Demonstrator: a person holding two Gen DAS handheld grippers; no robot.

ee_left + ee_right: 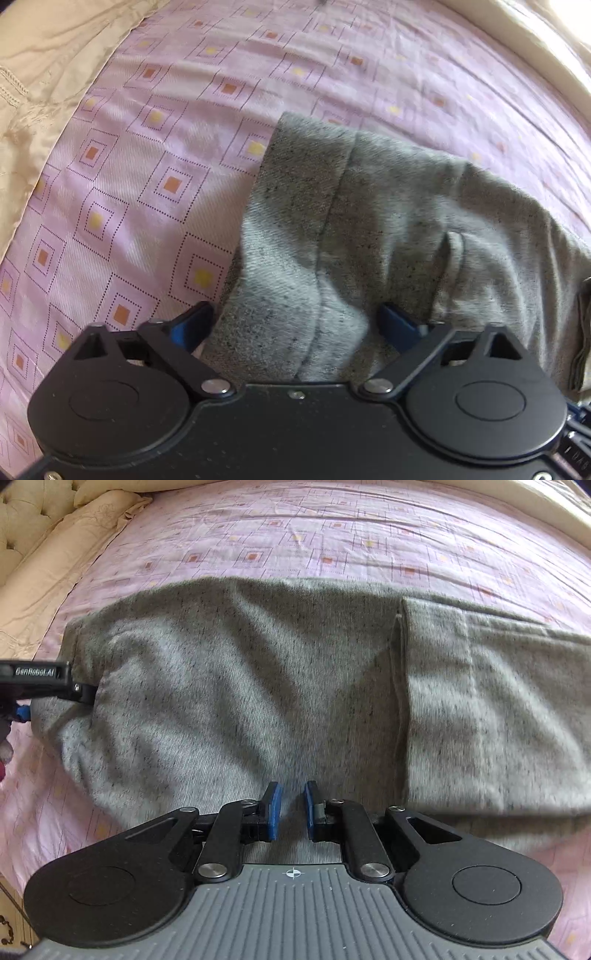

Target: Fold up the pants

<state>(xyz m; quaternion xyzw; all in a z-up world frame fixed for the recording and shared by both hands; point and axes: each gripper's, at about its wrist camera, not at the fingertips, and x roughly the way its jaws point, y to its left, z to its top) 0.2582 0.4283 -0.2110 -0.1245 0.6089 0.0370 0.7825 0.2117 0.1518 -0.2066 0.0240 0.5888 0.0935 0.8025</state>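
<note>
Grey speckled pants lie folded flat across the pink bed sheet, with a ribbed band lying on top at the right. In the left wrist view one end of the pants rises in a ridge between the blue pads of my left gripper. Its jaws are spread wide and straddle the cloth without squeezing it. The left gripper's black housing shows at the pants' left end. My right gripper points down over the near middle of the pants, pads almost together, with nothing pinched between them.
The patterned pink sheet stretches beyond the pants. A beige pillow and quilt lie along the left side, beside a tufted headboard. A pale bed edge runs along the far right.
</note>
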